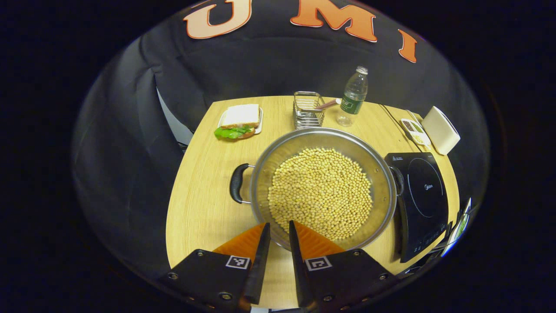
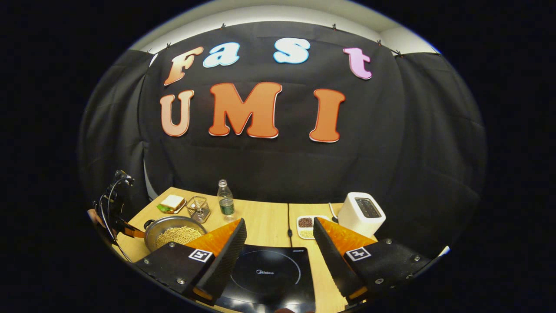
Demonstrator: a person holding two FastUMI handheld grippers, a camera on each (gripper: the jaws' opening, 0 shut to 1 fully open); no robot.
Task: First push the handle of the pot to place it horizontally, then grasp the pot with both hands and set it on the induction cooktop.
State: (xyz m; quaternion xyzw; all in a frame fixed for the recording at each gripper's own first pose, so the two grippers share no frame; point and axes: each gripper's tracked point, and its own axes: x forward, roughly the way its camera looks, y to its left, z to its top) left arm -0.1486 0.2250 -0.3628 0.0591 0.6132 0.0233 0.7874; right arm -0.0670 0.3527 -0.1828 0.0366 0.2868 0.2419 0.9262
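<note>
A steel pot [image 1: 265, 174] full of pale beans [image 1: 321, 191] stands mid-table, with one black handle [image 1: 236, 182] at its left and the other [image 1: 398, 180] at its right beside the black induction cooktop [image 1: 423, 200]. My left gripper [image 1: 279, 224] hovers at the pot's near rim, open by only a narrow gap and holding nothing. My right gripper [image 2: 279, 221] is wide open above the cooktop [image 2: 265, 271], also holding nothing. The pot [image 2: 173, 232] lies far left in the right gripper view, and the left gripper [image 2: 130, 232] sits at its left side.
Behind the pot stand a plate with a sandwich [image 1: 239, 121], a wire basket [image 1: 307, 109] and a water bottle [image 1: 354, 96]. A white toaster [image 1: 441, 129] and a small dish of grains [image 1: 415, 130] sit behind the cooktop. A black cable [image 2: 288, 217] crosses the table.
</note>
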